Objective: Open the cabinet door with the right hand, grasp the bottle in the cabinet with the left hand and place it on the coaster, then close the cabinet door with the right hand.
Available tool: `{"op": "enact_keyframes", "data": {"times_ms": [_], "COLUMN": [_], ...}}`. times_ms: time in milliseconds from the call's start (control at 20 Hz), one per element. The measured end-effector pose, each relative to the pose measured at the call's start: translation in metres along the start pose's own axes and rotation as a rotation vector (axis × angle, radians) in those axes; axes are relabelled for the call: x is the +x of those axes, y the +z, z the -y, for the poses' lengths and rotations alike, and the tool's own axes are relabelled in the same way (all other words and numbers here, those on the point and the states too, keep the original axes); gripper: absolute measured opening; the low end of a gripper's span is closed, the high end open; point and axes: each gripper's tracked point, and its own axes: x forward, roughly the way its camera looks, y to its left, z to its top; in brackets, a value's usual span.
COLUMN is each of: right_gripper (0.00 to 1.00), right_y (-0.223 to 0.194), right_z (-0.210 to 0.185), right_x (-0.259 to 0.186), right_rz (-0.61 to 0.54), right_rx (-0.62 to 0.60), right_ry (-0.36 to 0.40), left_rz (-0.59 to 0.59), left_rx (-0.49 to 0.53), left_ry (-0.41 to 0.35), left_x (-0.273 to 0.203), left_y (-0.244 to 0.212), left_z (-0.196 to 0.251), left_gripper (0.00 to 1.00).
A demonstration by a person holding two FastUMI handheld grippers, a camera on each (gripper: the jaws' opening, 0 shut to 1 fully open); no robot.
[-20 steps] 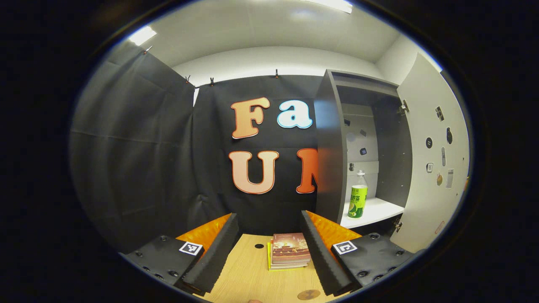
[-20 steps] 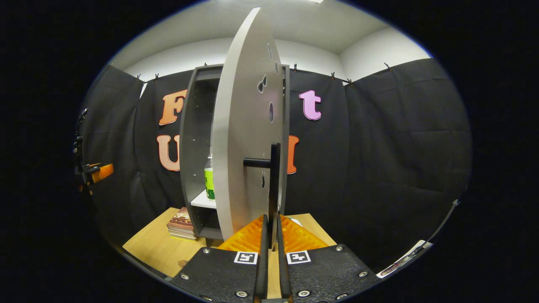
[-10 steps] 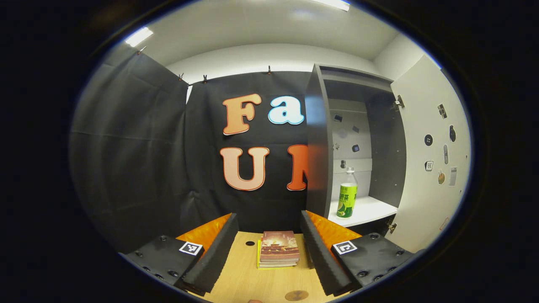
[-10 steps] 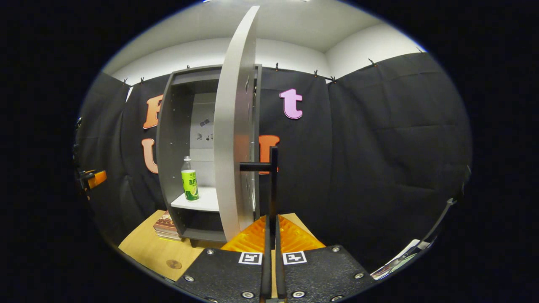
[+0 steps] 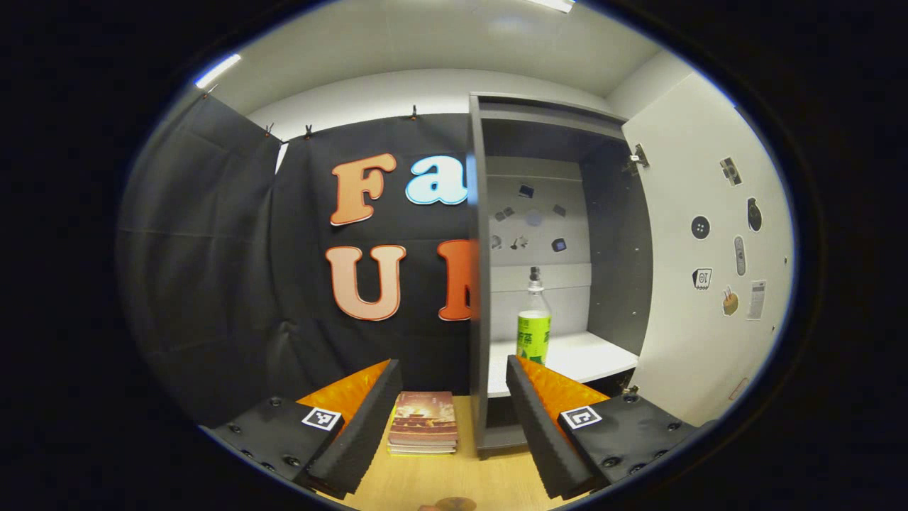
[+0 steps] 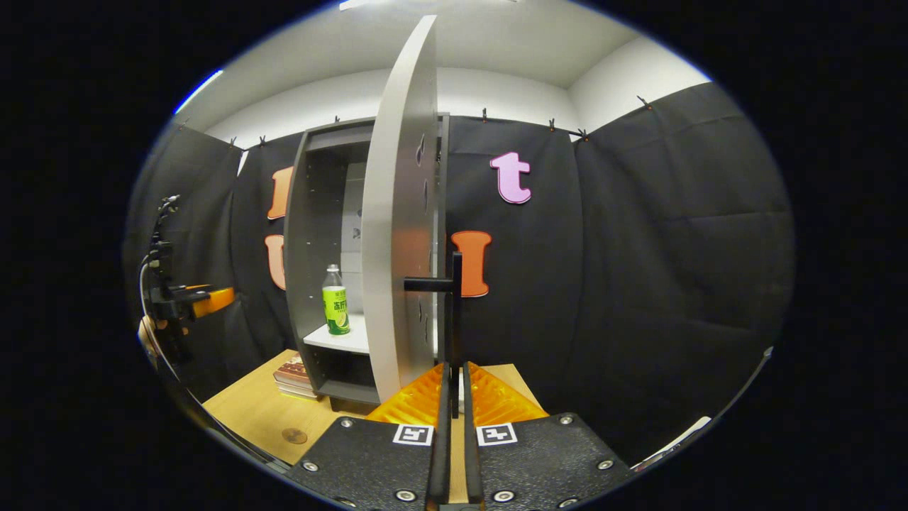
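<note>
Two views, both changed against one second before. Taking the cabinet (image 5: 560, 248) as landmark, from left to right in the left gripper view: stack of books (image 5: 423, 423) on the wooden table (image 5: 454, 479), just left of the cabinet's foot, formerly between the fingers and now nearer the left finger. Left gripper (image 5: 454, 419) with jaws wide apart and nothing between them, aimed now almost straight into the cabinet instead of left of it. Bottle (image 5: 533, 326) upright on the white shelf (image 5: 582, 355) inside the cabinet, just above the right finger, more central than before. Cabinet door (image 5: 709, 248) swung out on the cabinet's right side.

In the right gripper view: left gripper (image 6: 202, 298) far left of the cabinet, more visible than earlier. Coaster (image 6: 294, 435) on the table (image 6: 248, 411), in front of the cabinet and left of it. Bottle (image 6: 335, 301) on the shelf, earlier half hidden by the door, now fully seen. Cabinet door (image 6: 401, 227) edge-on, opened wider. Right gripper (image 6: 452, 419) with jaws narrow, closed on the door handle (image 6: 455, 319).
</note>
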Motion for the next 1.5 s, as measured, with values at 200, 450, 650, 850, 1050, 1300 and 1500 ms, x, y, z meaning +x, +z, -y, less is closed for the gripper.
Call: {"op": "enact_keyframes", "data": {"times_ms": [200,450,650,850,1050,1300,1500], "right_gripper": [0.11,0.14,0.22,0.50,0.84,0.98,0.93], "right_y": [0.000,0.000,0.005,0.005,0.003,-0.002,-0.009], "right_z": [0.014,0.054,0.085,0.108,0.120,0.136,0.148], "right_x": [-0.008,-0.007,-0.004,0.006,0.022,0.033,0.034], "right_rz": [0.003,0.001,0.032,0.045,0.046,0.036,0.025], "right_rx": [0.058,0.053,0.017,-0.019,-0.034,-0.007,0.009], "right_ry": [-0.010,-0.112,-0.187,-0.228,-0.245,-0.272,-0.293], "left_rz": [0.005,-0.008,-0.012,-0.015,-0.023,-0.051,-0.088], "left_rx": [-0.005,0.004,-0.003,0.011,0.054,0.075,0.034], "left_ry": [-0.010,-0.024,-0.041,-0.041,-0.003,0.009,-0.013], "left_x": [0.028,0.069,0.101,0.132,0.169,0.214,0.236], "left_y": [0.001,-0.005,-0.006,-0.011,-0.019,-0.038,-0.056], "left_z": [0.038,0.078,0.105,0.123,0.123,0.123,0.129], "left_gripper": [0.96,0.94,0.97,0.97,0.96,0.94,0.96]}}
